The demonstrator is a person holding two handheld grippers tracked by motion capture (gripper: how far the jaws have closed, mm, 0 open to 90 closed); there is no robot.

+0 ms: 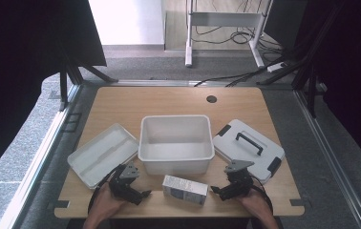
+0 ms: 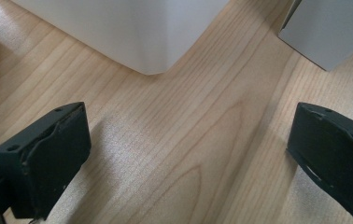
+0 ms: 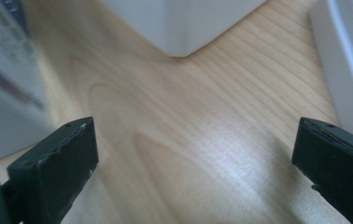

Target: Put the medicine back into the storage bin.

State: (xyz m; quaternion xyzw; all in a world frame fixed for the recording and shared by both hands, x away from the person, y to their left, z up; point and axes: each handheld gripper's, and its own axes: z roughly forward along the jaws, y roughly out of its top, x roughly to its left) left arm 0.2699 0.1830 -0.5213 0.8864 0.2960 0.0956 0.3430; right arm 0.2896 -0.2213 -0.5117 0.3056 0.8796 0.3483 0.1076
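The left tool [image 1: 130, 185] rests on the counter [image 1: 121, 102], jaws spread wide and holding nothing. Between both tools lies the small carton [image 1: 185, 189] (just before the white tub [image 1: 176, 143]). The right tool [image 1: 233, 183] is likewise spread, holding nothing.
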